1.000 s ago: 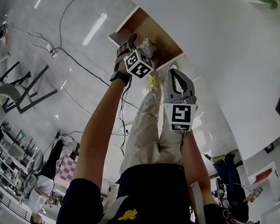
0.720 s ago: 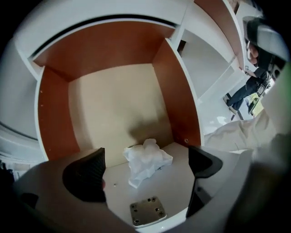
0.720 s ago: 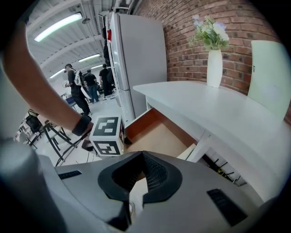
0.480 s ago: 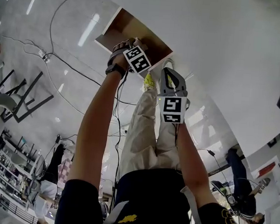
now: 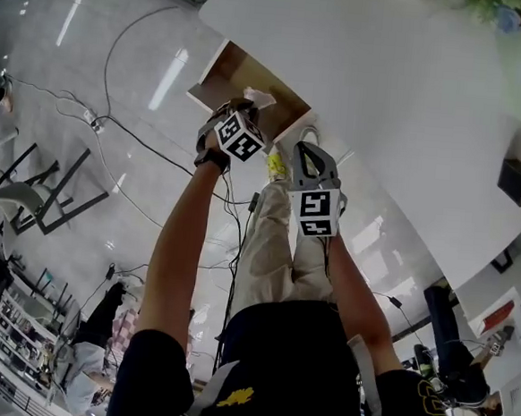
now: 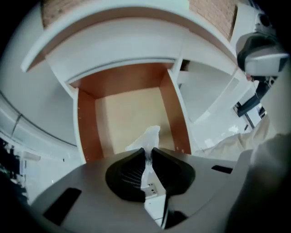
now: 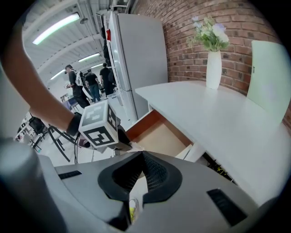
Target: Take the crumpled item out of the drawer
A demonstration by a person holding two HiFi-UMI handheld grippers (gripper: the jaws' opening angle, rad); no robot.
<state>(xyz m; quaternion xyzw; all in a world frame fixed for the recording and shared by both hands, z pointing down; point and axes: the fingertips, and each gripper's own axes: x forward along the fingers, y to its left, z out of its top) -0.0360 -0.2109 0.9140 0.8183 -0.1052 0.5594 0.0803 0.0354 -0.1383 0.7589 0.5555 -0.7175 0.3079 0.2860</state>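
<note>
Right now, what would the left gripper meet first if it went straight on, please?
Probably the drawer floor; the left gripper, jaws closing on the crumpled paper, points at it.

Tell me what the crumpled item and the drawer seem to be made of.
The crumpled item: probably thin white tissue or paper, matte; it folds in soft creases. The drawer: likely wood-look board, smooth; reddish-brown sides, paler flat bottom.

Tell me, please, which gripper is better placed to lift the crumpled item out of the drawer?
The left gripper: its jaws are closing tight on the item over the open drawer. The right gripper, jaws together and empty, hangs outside it.
</note>
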